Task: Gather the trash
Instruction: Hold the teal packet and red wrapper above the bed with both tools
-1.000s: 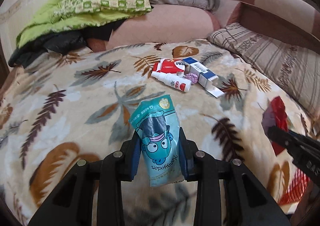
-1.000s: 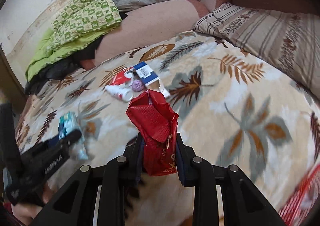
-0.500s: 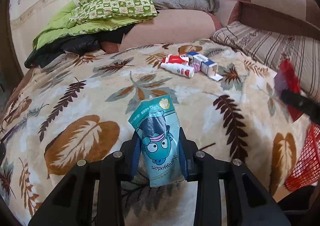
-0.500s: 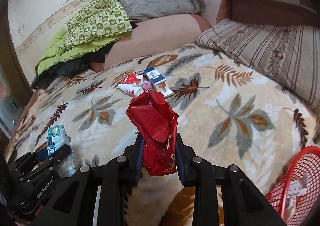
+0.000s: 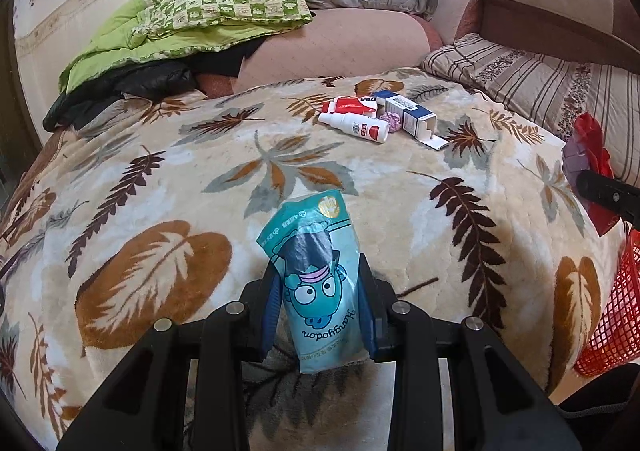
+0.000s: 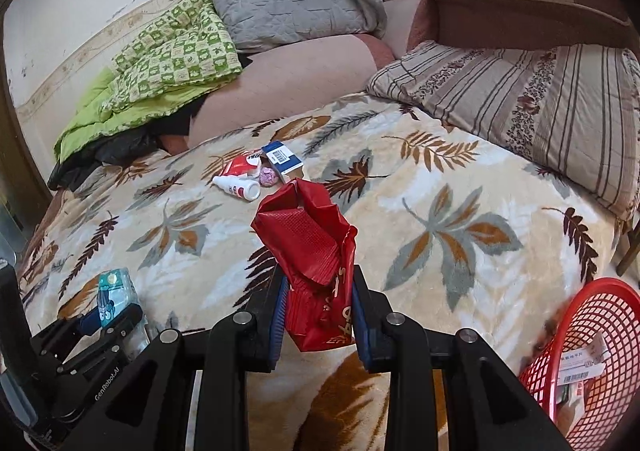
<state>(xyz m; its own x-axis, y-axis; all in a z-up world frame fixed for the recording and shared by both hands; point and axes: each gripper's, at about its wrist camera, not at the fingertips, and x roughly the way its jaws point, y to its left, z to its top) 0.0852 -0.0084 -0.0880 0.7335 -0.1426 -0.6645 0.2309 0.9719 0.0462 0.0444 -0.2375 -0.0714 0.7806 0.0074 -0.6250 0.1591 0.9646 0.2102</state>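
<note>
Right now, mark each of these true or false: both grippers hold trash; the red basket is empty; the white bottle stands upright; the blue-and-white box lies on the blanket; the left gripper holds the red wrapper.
1. Both grippers hold trash. True: the left gripper and the right gripper each clamp a packet.
2. The red basket is empty. False: it has labelled paper packaging inside.
3. The white bottle stands upright. False: it lies on its side.
4. The blue-and-white box lies on the blanket. True.
5. The left gripper holds the red wrapper. False: it holds the teal cartoon pouch; the right one has the red wrapper.
</note>
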